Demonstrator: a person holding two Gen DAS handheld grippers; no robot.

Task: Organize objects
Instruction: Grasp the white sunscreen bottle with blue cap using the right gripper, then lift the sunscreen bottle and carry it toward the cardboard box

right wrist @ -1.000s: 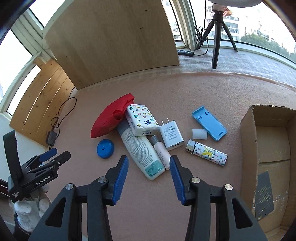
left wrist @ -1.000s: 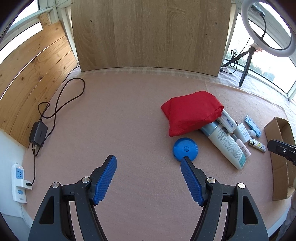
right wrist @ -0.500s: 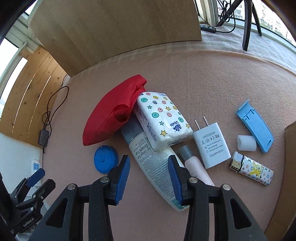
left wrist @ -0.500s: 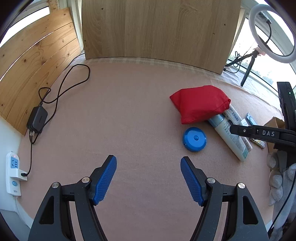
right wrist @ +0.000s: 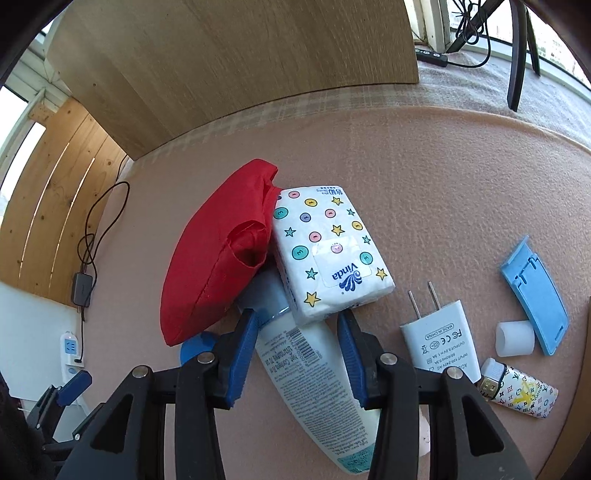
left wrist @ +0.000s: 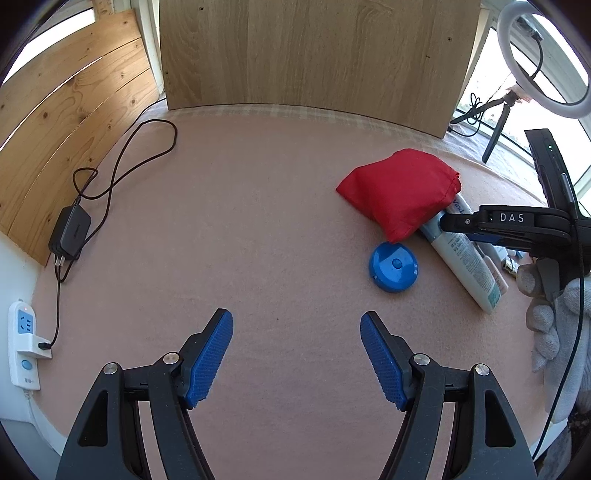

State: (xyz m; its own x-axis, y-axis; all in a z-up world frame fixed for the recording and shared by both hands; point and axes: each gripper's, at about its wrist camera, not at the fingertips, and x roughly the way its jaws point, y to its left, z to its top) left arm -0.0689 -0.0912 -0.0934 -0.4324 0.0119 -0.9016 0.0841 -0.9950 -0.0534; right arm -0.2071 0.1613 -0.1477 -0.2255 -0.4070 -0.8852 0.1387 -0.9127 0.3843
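Right hand-held gripper [right wrist: 295, 328] astride one lotion tube [right wrist: 314, 369]

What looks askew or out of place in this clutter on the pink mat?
The star-patterned Vinda tissue pack sits tilted, propped on the white squeeze tube and leaning against the red fabric pouch, which also overlaps the tube's cap end. The right claw straddles the tube, open. Nothing looks spilled or damaged.

A pale wooden board [left wrist: 314, 55] stands upright at the back of the pink felt-covered table [left wrist: 240, 221]. Sunlit windows [right wrist: 554, 33] lie right; a ring light [left wrist: 541, 55] stands there on a tripod.
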